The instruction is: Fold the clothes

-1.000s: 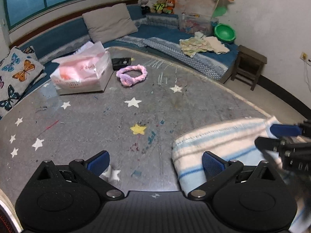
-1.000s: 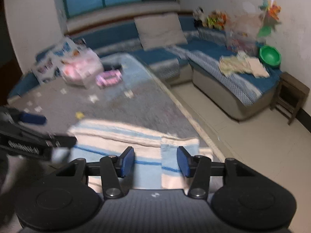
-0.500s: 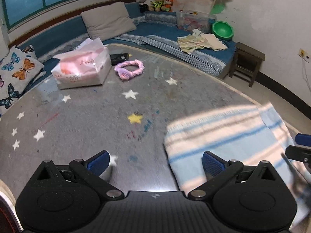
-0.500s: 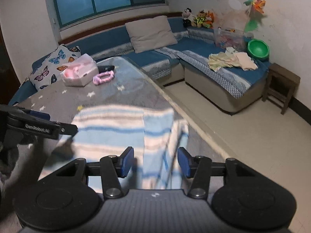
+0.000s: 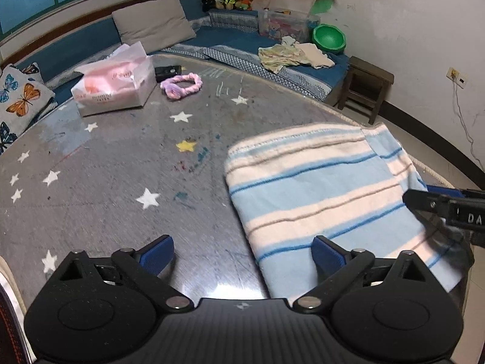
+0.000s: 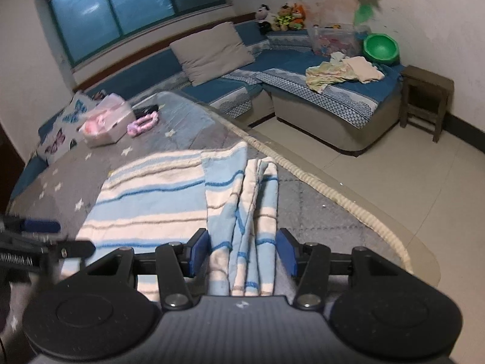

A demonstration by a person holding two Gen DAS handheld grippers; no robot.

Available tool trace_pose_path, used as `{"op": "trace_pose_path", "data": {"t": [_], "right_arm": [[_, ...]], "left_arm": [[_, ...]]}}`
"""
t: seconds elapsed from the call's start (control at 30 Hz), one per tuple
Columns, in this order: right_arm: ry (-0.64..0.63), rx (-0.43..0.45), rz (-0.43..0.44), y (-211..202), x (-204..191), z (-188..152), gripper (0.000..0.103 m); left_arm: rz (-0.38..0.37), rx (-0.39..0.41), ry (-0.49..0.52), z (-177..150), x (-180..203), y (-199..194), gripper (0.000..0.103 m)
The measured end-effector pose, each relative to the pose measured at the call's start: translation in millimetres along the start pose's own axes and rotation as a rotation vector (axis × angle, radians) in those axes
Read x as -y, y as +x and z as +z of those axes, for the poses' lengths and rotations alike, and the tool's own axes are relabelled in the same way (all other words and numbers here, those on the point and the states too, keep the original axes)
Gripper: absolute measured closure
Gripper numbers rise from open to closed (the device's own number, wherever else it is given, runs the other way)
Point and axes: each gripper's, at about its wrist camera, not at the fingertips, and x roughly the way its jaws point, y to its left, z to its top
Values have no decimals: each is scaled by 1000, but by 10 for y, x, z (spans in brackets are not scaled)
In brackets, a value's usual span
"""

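Since a second ago my striped garment [image 5: 321,188] has spread flatter on the table [image 5: 121,182]; left gripper [image 5: 242,251] wide open and empty, right gripper [image 6: 242,250] open around its bunched edge

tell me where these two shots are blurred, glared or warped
Left wrist view: fisheye bends the table edge and wall; a bright glare spot sits on the tabletop near the left hand-held gripper; the striped garment looks fairly sharp. Right wrist view: softer overall, the tissue box is smeared, and the other gripper at the left edge is blurred; corners go black.
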Motion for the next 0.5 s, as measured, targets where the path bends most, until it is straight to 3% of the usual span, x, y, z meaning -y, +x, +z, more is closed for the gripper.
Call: {"op": "trace_pose_path", "data": {"t": [0.1,0.17,0.27,0.33,0.5], "right_arm": [[16,2,9,2,1,-3,53],[27,4,15,3,2,-5,66],[38,6,20,-1,0,-9,74],[38,7,19,-13,-6,-13,76],[35,9,14,-44,-21,-24,74]], "left_arm": [[-7,-4,-4,-22,20,9,7],[-13,-9,-12,-31,26,16,11],[-22,-10,-9,-39,41,11,16],[-30,-9,-3,-42,54,3,24],[-39,-8,2,-41,71,-5,28]]}}
